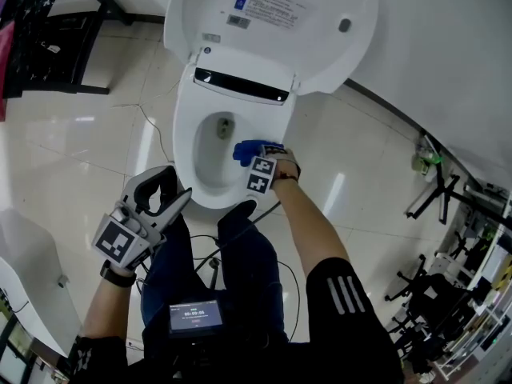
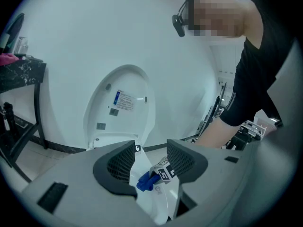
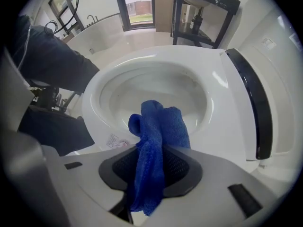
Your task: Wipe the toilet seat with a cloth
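Glossy tiled floor [image 1: 80, 134]. Right gripper [image 1: 258, 154] clamped on blue cloth [image 1: 246, 150] at toilet seat [image 1: 186, 134]; left gripper [image 1: 178, 189] jaws apart, holding nothing.

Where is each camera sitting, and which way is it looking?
Head view: on the person's head, looking steeply down at the toilet seat; arms, legs, left tool and right tool show.
Left gripper view: on the left tool, looking between its open jaws toward the raised lid; the right arm shows.
Right gripper view: on the right tool, looking into the bowl; legs show.
All three share the blue cloth, clamped in the right tool.
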